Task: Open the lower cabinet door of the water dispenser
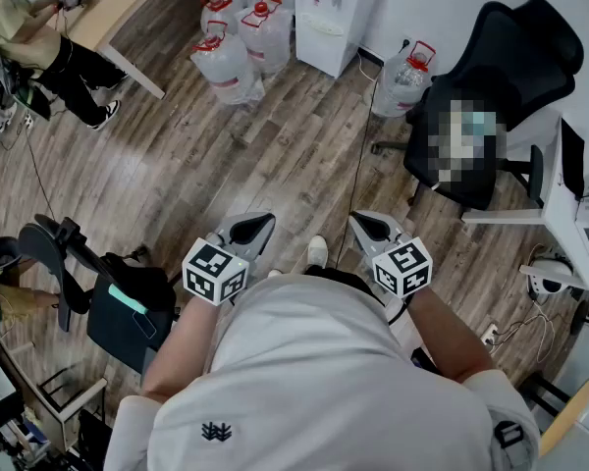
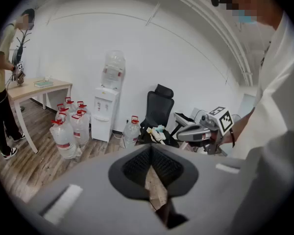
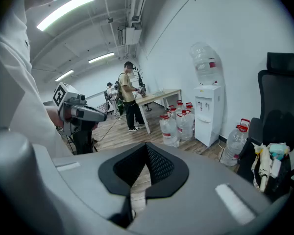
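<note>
The white water dispenser (image 1: 336, 13) stands against the far wall with an upturned bottle on top; its lower cabinet door (image 2: 102, 129) looks closed. It is several steps away from me, also seen in the right gripper view as the dispenser (image 3: 208, 112). My left gripper (image 1: 259, 227) and right gripper (image 1: 365, 226) hover side by side in front of my chest, above the wooden floor, both pointing toward the dispenser. The left gripper (image 2: 150, 148) has its pads meeting at the tips with nothing between them. The right gripper (image 3: 147, 146) is likewise shut and holds nothing.
Several large water bottles (image 1: 238, 42) stand left of the dispenser and one bottle (image 1: 402, 78) to its right. A black office chair (image 1: 491, 116) is at the right. A cable (image 1: 358, 165) runs across the floor. A person (image 1: 39, 52) stands by a wooden table (image 1: 118, 8) at far left.
</note>
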Motion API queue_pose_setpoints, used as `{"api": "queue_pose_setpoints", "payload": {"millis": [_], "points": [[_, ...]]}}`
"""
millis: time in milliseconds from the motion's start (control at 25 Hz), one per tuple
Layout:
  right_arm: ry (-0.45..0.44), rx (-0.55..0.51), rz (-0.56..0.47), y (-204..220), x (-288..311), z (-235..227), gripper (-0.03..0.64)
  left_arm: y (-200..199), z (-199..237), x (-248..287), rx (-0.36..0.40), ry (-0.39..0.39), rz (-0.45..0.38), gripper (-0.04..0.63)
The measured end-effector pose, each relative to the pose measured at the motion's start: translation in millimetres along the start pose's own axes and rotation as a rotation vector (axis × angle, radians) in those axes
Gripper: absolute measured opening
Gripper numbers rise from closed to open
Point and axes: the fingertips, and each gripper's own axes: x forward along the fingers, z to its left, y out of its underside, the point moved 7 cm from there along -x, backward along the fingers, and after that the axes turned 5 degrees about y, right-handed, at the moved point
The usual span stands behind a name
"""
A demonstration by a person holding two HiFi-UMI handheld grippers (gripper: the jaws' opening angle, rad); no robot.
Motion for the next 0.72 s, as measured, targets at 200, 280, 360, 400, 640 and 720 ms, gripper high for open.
{"api": "queue_pose_setpoints", "payload": {"millis": [200, 280, 360, 400, 640, 720], "points": [[0.000, -0.015, -0.013, -9, 12, -40, 0.000, -23, 9, 45, 0.026, 0.006, 0.008, 0.051], [-0.003, -0.017, -0.015, -12, 17, -53, 0.000, -32, 14, 59, 0.030, 0.008, 0.010, 0.051], [-0.004, -0.019, -0.009, -13, 23, -66, 0.000, -38, 20, 71, 0.032, 0.007, 0.012, 0.051], [-0.003, -0.015, -0.003, -13, 26, -72, 0.000, -41, 23, 77, 0.030, 0.005, 0.013, 0.051], [0.021, 0.027, 0.029, -16, 58, -96, 0.000, -54, 53, 98, 0.005, 0.019, 0.012, 0.051], [0.033, 0.033, 0.035, -23, 78, -102, 0.000, -57, 77, 102, -0.002, 0.031, 0.016, 0.052]]}}
